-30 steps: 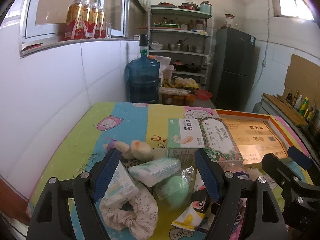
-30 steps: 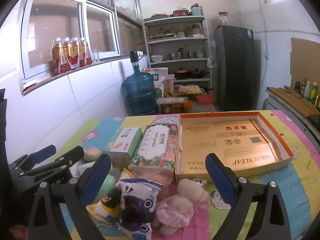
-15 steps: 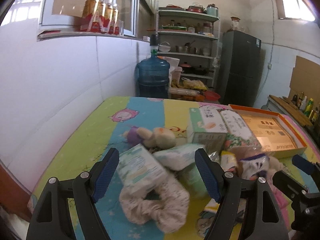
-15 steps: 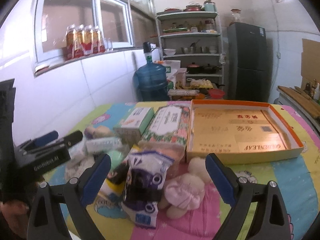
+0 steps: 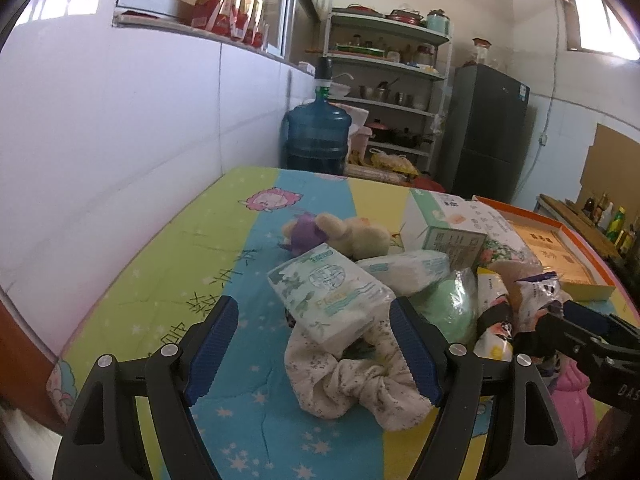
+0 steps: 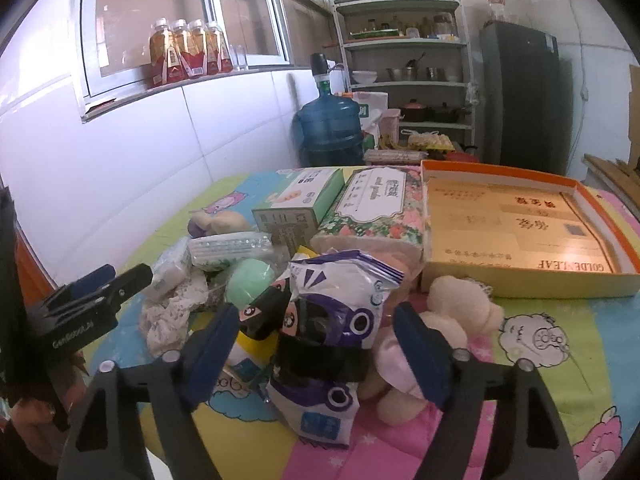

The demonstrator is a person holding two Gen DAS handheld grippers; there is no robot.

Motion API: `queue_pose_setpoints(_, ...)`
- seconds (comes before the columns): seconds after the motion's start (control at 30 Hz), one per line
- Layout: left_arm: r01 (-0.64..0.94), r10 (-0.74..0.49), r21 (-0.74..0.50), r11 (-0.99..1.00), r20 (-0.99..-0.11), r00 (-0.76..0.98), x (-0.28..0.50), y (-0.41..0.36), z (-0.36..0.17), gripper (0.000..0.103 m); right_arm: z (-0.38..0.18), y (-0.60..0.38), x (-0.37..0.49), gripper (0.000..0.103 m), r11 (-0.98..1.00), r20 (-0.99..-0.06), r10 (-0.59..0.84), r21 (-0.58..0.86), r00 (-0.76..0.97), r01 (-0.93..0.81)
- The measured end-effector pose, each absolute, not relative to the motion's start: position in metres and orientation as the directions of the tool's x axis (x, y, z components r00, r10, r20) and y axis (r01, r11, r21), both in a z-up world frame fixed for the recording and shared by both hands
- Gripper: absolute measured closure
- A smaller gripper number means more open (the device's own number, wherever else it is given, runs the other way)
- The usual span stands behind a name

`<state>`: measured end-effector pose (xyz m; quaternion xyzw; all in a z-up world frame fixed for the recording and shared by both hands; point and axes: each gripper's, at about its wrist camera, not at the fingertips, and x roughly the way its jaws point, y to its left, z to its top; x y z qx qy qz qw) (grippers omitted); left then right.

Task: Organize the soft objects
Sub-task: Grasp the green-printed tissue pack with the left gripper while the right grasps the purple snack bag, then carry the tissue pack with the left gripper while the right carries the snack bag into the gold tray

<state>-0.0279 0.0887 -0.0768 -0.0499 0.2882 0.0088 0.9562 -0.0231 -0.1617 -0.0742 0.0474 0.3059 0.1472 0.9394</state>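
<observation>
Barely begun, by the look of it. Nothing yet lying in the orange-rimmed box (image 6: 592, 204) at two o'clock of the right wrist view (only its printed gold floor showing). All the soft goods still heaped on the cartoon-print cloth (image 5: 168, 264) at the box's nine o'clock side: tissue pack (image 5: 328, 292) resting on the floral scrunchie (image 5: 352, 384), a second white pack (image 5: 404, 268) behind, green ball in wrap (image 5: 448, 308), purple-and-white snack bag (image 6: 340, 312), pink-dressed plush (image 6: 436, 336), small cream plush (image 5: 352, 232) at twelve o'clock of the heap.

Left gripper (image 5: 314, 354) spread wide and empty, straddling tissue pack and scrunchie, pads clear of both. Right gripper (image 6: 316, 354) part-way in, having just been closing, snack bag between the jaws but pads not yet visibly pressing it.

Left to do, judging from this: practically everything, each item gripped and carried across, the snack bag probably first.
</observation>
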Motion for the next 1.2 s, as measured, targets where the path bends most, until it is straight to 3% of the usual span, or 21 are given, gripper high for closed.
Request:
queue_pose_setpoints(0.2,-0.056,-0.039,-0.145,0.988,-0.578,0.815,-0.006,0.093,-0.081,0.023,-0.08,-0.162,-0.012,0.031,0.953,-0.593,0.303,0.2,0.746,-0.228)
queue_pose_setpoints(0.67,-0.086,-0.034,-0.158,0.984,-0.631,0.775,0.029,0.084,-0.096,0.023,-0.092,-0.164,0.001,0.031,0.941,-0.622,0.337,0.257,0.707,-0.221)
queue_pose_setpoints(0.73,-0.084,-0.051,-0.184,0.979,-0.627,0.777,0.03,0.086,-0.099,0.033,-0.092,-0.163,0.001,0.034,0.94,-0.62,0.339,0.259,0.708,-0.224)
queue_pose_setpoints(0.77,-0.076,-0.069,-0.206,0.976,-0.617,0.784,0.028,0.089,-0.1,0.039,-0.092,-0.165,0.0,0.039,0.937,-0.616,0.345,0.265,0.708,-0.227)
queue_pose_setpoints(0.8,-0.066,-0.094,-0.239,0.969,-0.602,0.793,0.026,0.092,-0.101,0.044,-0.092,-0.167,0.0,0.051,0.933,-0.613,0.356,0.277,0.706,-0.23)
queue_pose_setpoints(0.83,-0.064,-0.102,-0.254,0.965,-0.592,0.8,0.024,0.095,-0.1,0.061,-0.093,-0.169,0.0,0.052,0.927,-0.609,0.371,0.295,0.701,-0.233)
queue_pose_setpoints(0.93,-0.05,-0.13,-0.295,0.954,-0.559,0.819,0.019,0.103,-0.097,0.066,-0.093,-0.175,-0.001,0.062,0.911,-0.596,0.401,0.339,0.695,-0.235)
queue_pose_setpoints(1.0,-0.044,-0.14,-0.31,0.95,-0.544,0.828,0.017,0.107,-0.095,0.077,-0.091,-0.178,-0.003,0.063,0.907,-0.582,0.41,0.346,0.703,-0.242)
queue_pose_setpoints(1.2,-0.028,-0.155,-0.325,0.945,-0.523,0.838,0.012,0.106,-0.092,0.079,-0.075,-0.176,-0.015,0.064,0.906,-0.528,0.414,0.315,0.741,-0.282)
